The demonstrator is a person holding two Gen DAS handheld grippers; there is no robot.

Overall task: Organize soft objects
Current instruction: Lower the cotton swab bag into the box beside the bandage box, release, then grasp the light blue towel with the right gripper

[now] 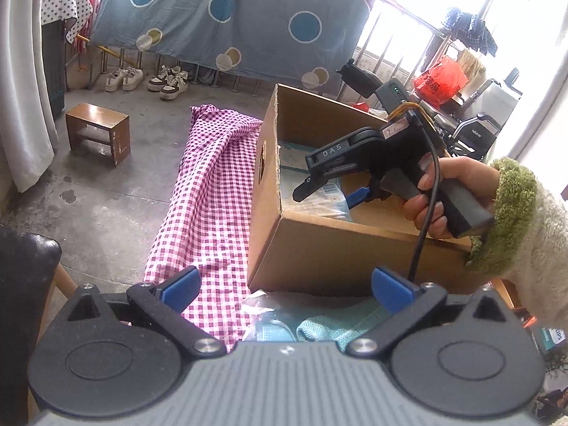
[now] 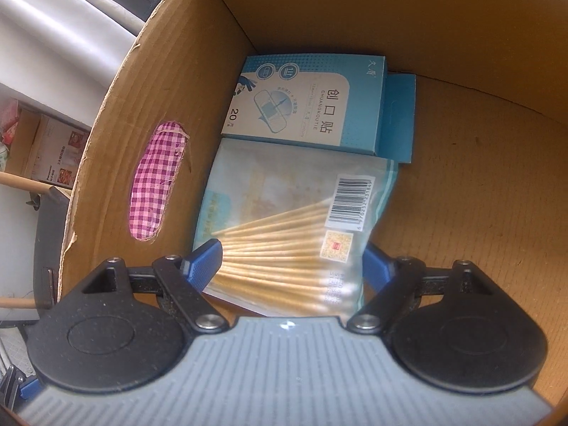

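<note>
An open cardboard box (image 1: 337,248) stands on a pink checked cloth (image 1: 213,177). On its floor (image 2: 479,184) lie a blue plaster box (image 2: 305,106) and a clear bag of cotton swabs (image 2: 284,220). My right gripper (image 2: 291,255) points down into the box with its jaws apart on either side of the swab bag, which rests flat on the floor. In the left wrist view, a hand in a green cuff holds the right gripper (image 1: 328,195). My left gripper (image 1: 285,280) is wide open and holds nothing, in front of the box, above a mint knitted cloth (image 1: 340,323) and a packaged face mask (image 1: 269,330).
A small wooden stool (image 1: 97,131) stands on the concrete floor to the left, with pairs of shoes (image 1: 145,78) behind it under a hanging blue sheet (image 1: 227,17). A black chair back (image 1: 25,266) is at the near left. A red plastic bag (image 1: 440,80) and clutter sit beyond the box.
</note>
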